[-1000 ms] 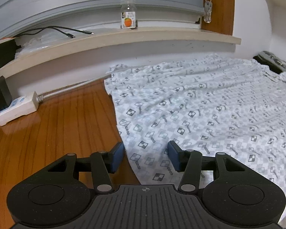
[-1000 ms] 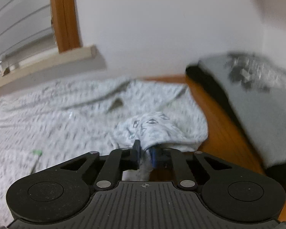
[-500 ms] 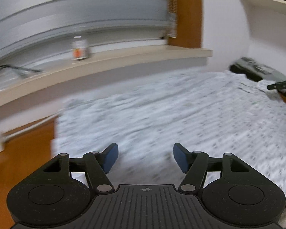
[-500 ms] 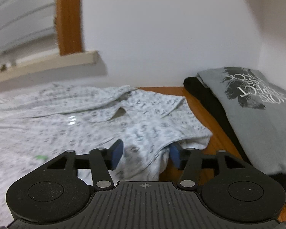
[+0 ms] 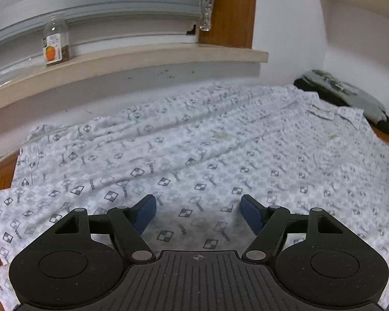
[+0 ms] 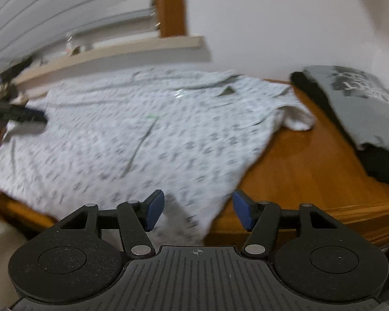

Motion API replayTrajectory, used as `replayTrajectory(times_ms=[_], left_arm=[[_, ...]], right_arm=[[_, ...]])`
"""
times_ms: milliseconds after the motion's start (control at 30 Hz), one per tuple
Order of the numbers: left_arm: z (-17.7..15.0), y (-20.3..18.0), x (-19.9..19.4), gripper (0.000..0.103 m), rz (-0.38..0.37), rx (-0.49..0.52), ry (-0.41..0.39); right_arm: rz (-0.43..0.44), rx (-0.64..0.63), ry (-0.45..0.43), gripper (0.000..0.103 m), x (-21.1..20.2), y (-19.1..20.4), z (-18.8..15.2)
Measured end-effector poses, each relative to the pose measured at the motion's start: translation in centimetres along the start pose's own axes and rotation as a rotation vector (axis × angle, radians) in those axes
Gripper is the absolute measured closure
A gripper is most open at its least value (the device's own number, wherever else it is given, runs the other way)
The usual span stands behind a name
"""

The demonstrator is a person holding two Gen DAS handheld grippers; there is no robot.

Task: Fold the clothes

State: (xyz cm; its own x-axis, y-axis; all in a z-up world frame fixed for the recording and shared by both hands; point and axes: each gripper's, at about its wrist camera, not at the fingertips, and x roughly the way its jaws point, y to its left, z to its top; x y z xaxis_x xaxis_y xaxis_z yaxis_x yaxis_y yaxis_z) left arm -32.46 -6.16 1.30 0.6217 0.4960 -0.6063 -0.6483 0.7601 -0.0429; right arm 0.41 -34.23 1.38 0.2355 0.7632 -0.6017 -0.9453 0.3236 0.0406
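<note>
Lying flat, patterned shirt (image 5: 194,155), jar (image 5: 55,42) on sill

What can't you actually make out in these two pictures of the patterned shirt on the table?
- Near hem of the patterned shirt: left wrist view, hidden behind the left hand-held gripper.
- Shirt's print: right wrist view, smeared by motion blur.
- Lettering on the grey T-shirt: right wrist view, blurred and cut by the right edge.
- Jar label text: left wrist view, too small.
- Dark object at the shirt's far left: right wrist view, blurred, cut by the edge.
</note>
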Motion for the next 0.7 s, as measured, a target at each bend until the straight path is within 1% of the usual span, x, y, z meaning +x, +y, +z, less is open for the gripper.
replayTrajectory(times_ms=[33, 100, 167, 267, 367, 467, 567, 633, 667, 700], left_arm=[[0.0, 0.0, 0.0, 0.027, 0.000, -0.002, 0.002], [0.0, 0.1, 0.0, 0.027, 0.003, 0.012, 0.005], [-0.1, 0.2, -0.1, 0.025, -0.002, 0.019, 0.008], [-0.2, 0.5, -0.2, 0.025, -0.012, 0.006, 0.006], [-0.2, 0.5, -0.3, 0.025, -0.005, -0.002, 0.003], [-0.2, 0.8, -0.3, 0.024, -0.016, -0.012, 0.003], [-0.2, 0.9, -0.3, 0.024, -0.023, -0.021, 0.001], [-0.2, 0.9, -0.3, 0.023, -0.022, -0.018, 0.002], [-0.2, 0.8, -0.3, 0.023, -0.020, -0.013, 0.003], [-0.2, 0.7, -0.2, 0.023, -0.017, -0.008, 0.005]], right_arm=[[0.003, -0.004, -0.005, 0.056, 0.1, 0.1, 0.1], [0.009, -0.007, -0.020, 0.072, 0.3, 0.2, 0.5], [0.015, -0.011, -0.034, 0.093, 0.5, 0.3, 0.8], [0.024, -0.017, -0.056, 0.096, 0.8, 0.4, 1.3], [-0.014, -0.011, -0.154, 0.097, 0.6, 0.3, 2.9], [-0.032, -0.015, -0.223, 0.097, 1.3, 0.4, 5.7], [-0.039, -0.052, -0.274, 0.098, 3.3, 1.3, 9.9], [-0.048, -0.090, -0.291, 0.098, 5.1, 1.9, 12.3], [-0.069, -0.127, -0.290, 0.098, 6.3, 2.4, 13.2], [-0.085, -0.161, -0.265, 0.097, 7.7, 2.7, 13.7]])
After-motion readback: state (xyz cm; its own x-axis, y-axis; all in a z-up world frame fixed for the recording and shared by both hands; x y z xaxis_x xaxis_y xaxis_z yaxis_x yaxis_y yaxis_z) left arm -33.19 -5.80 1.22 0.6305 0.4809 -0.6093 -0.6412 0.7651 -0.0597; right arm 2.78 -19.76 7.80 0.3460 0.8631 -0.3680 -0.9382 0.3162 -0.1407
